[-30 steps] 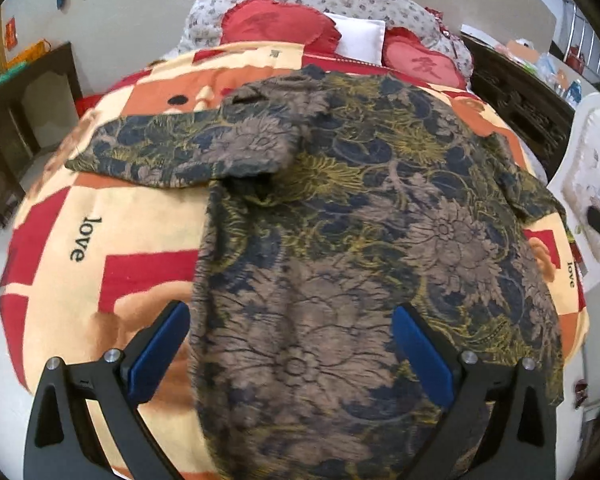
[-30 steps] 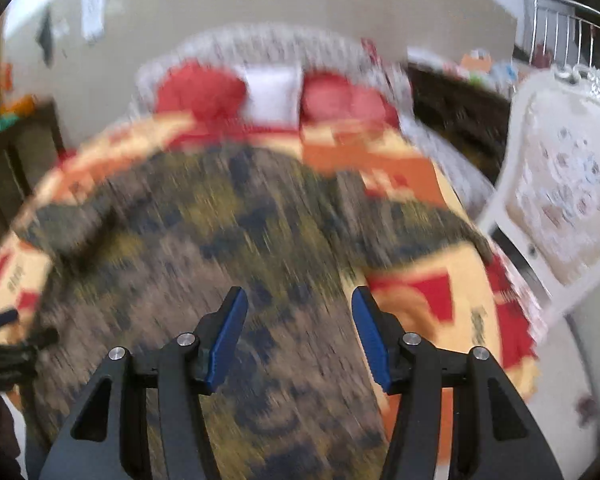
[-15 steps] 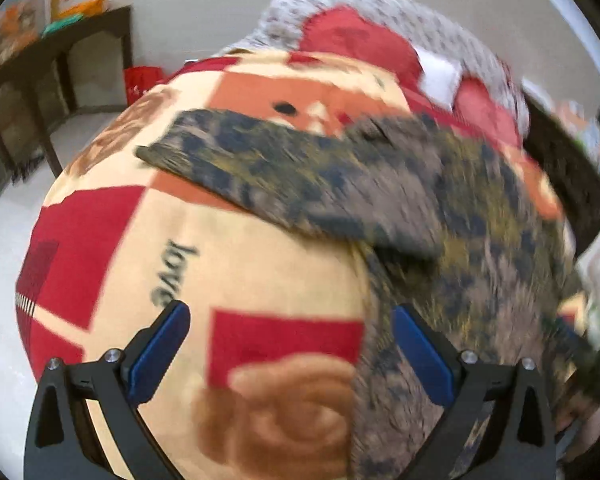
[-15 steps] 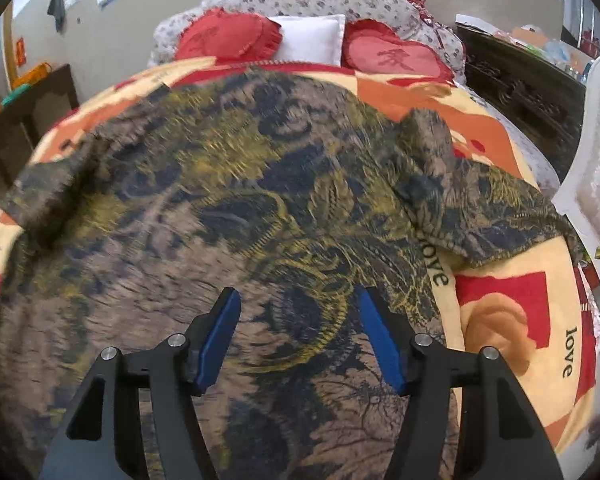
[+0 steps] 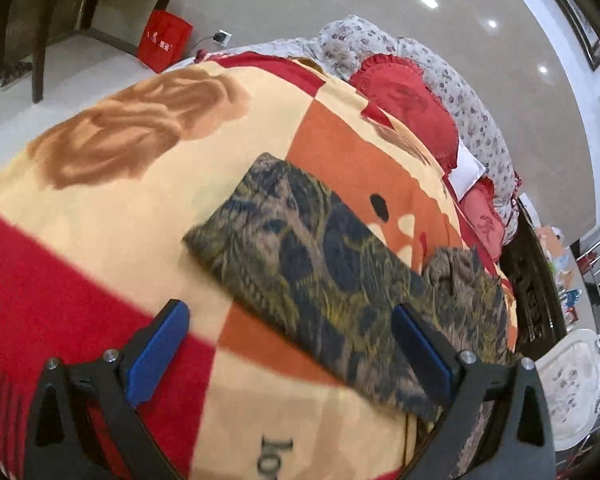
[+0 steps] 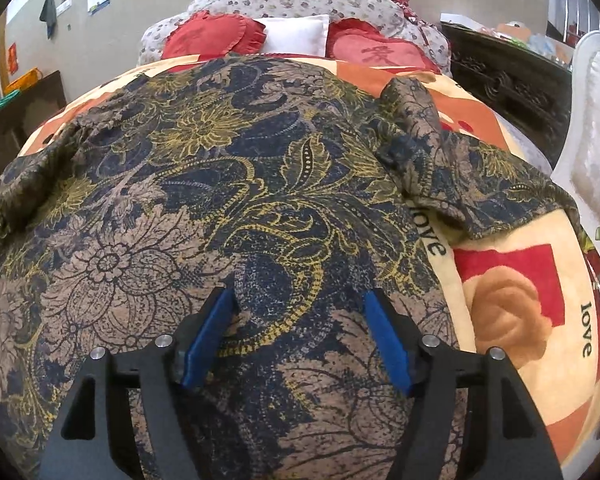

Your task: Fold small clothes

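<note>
A dark floral garment in brown, navy and gold lies spread flat on a bed with a red, orange and cream blanket. Its left sleeve stretches out across the blanket in the left wrist view. My left gripper is open and empty, hovering just above and before that sleeve. My right gripper is open and empty, low over the garment's body. The right sleeve lies out toward the bed's right edge.
Red heart cushions and a white pillow lie at the bed's head. A white padded chair stands right of the bed, with a dark carved cabinet behind it. A red bag sits on the floor at left.
My left gripper has swung left from the garment's body to the left sleeve. My right gripper has moved closer over the garment's body. Both stay open.
</note>
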